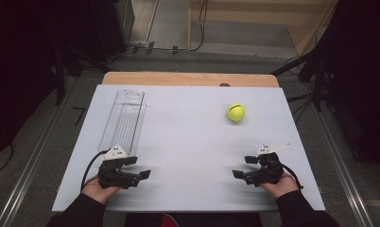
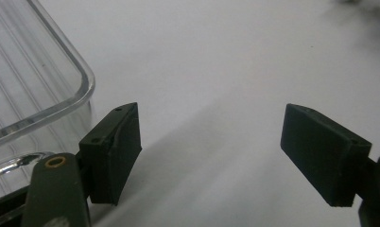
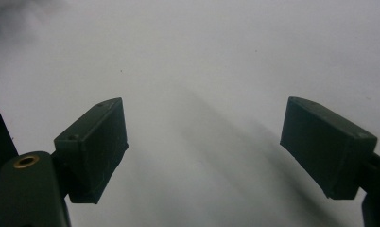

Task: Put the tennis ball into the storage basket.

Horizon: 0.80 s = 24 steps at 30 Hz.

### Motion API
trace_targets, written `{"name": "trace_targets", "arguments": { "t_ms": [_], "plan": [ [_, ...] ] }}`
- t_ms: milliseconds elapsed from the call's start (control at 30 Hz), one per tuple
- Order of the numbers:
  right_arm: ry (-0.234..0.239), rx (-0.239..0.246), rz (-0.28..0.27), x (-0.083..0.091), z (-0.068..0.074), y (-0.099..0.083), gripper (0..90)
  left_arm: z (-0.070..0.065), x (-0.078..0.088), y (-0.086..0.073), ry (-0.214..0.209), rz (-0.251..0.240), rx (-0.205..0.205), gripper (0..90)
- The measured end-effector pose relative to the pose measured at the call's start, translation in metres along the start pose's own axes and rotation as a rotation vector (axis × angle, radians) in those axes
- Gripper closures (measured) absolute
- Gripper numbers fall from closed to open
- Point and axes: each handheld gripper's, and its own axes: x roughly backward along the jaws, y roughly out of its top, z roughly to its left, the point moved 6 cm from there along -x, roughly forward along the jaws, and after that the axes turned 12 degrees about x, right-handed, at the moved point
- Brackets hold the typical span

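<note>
Pale tabletop [image 1: 188,156] w/ tennis ball [image 1: 236,112], clear tray [image 1: 123,118]; dark room.

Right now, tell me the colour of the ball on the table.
Yellow-green, with a dark curved mark: the ball, clearest in the high view.
</note>
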Motion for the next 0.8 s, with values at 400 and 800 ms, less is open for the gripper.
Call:
{"name": "trace_targets", "arguments": {
  "t_ms": [400,800],
  "plan": [
    [-0.004,-0.007,-0.005,0.0019,-0.0019,0.0,13.6,-0.0009,0.0007,-0.002,-0.036,0.025,0.009,21.1],
    [-0.003,-0.007,-0.015,0.0023,-0.0028,0.0005,13.5,-0.0005,0.0014,-0.0025,-0.042,0.024,0.006,21.1]
  ]
}}
